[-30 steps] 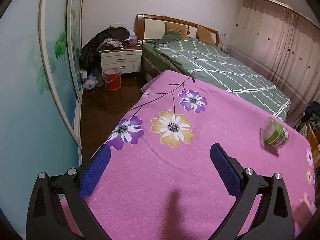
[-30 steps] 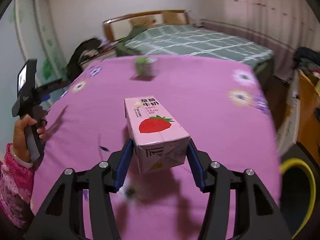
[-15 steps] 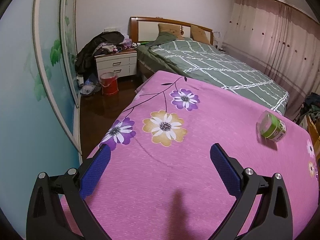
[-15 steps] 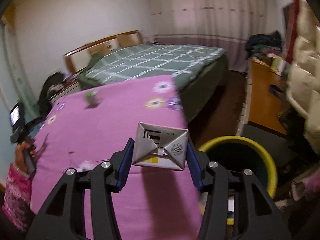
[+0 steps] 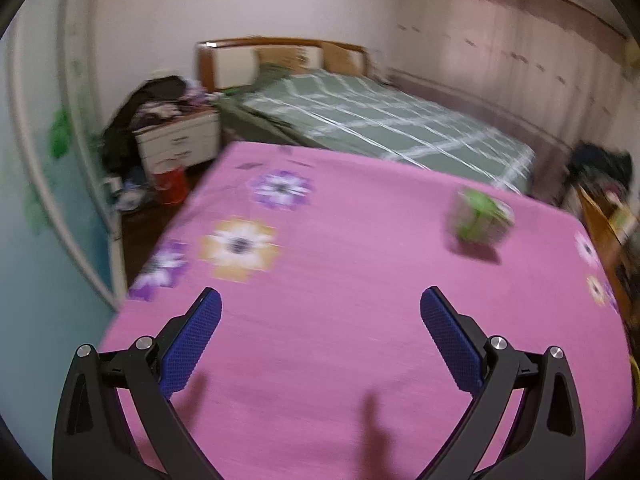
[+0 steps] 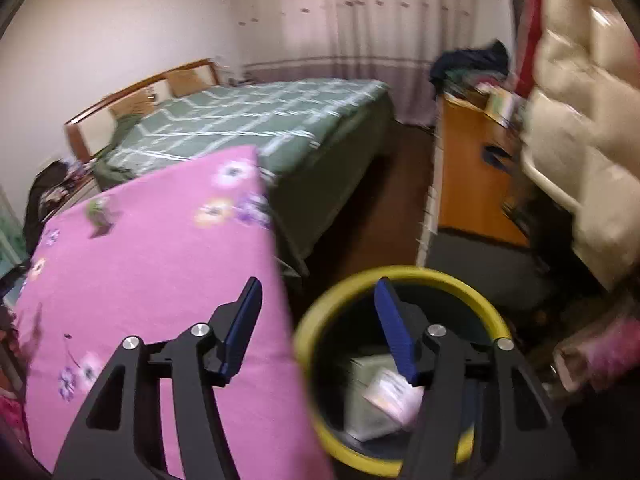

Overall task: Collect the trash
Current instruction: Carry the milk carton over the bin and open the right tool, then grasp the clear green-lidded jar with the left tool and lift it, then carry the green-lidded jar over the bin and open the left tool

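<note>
The green plaid bed (image 5: 380,128) fills the back of the room, with its wooden headboard (image 5: 280,54) against the wall. In front of it lies the pink flowered cloth (image 5: 340,300), spread flat and wide. Off its right edge, on the floor, stands the yellow-rimmed bin (image 6: 404,280), and an orange cabinet (image 6: 468,184) sits behind that. Down in the bin lies a pink carton (image 6: 394,394), blurred, resting against some pale trash. The right gripper (image 6: 318,292) hangs over the near rim with its blue pads spread wide, nothing between them. Over on the cloth, the left gripper (image 5: 320,300) hovers low, jaws wide apart and empty. Ahead of it and to the right stands a small green cup (image 5: 480,216), blurred, well apart from the fingers. A red bucket (image 5: 170,186) sits on the floor by the nightstand (image 5: 176,142).
</note>
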`<state>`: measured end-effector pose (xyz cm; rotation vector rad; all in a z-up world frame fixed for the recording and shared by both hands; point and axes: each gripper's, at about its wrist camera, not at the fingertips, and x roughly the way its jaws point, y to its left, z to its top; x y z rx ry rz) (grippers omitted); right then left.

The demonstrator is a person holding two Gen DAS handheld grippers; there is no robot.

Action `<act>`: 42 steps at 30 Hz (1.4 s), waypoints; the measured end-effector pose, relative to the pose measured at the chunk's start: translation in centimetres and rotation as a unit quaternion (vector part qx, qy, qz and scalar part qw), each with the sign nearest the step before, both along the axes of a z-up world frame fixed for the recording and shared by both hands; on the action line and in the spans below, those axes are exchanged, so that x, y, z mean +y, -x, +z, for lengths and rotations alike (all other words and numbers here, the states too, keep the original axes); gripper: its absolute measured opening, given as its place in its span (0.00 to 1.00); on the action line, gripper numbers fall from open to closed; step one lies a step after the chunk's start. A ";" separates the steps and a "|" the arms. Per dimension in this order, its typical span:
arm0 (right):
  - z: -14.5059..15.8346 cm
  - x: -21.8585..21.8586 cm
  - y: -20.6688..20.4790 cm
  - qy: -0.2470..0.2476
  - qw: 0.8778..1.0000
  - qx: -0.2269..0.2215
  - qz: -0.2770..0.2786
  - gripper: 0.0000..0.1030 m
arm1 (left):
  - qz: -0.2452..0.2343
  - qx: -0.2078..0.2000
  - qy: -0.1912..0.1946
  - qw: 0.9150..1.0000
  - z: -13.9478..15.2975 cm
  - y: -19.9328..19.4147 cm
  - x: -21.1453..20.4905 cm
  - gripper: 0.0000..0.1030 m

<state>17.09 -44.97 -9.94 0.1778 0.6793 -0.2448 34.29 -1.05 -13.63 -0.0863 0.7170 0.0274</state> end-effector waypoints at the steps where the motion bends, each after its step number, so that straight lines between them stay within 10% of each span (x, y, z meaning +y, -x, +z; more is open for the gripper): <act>1: 0.2 1.1 -1.3 -0.003 1.000 -0.005 0.017 0.56 | -0.015 0.004 0.000 1.000 0.1 -0.1 -0.8 0.95; 10: -0.7 6.2 -8.4 -0.041 0.996 -0.024 0.072 0.56 | -0.125 0.039 -0.014 0.991 0.9 -6.2 -10.7 0.95; 23: -3.1 4.7 -9.2 -0.091 0.994 -0.013 0.066 0.56 | -0.136 0.053 -0.064 0.987 -1.4 -15.7 -15.6 0.95; 27: -2.6 4.6 -8.7 -0.093 0.994 -0.017 0.061 0.56 | -0.154 0.064 -0.069 0.984 -2.2 -16.6 -16.3 0.68; 42: 0.7 -2.5 5.2 -0.028 0.999 -0.022 -0.005 0.56 | -0.270 0.027 -0.052 0.961 2.7 -2.9 -26.3 0.68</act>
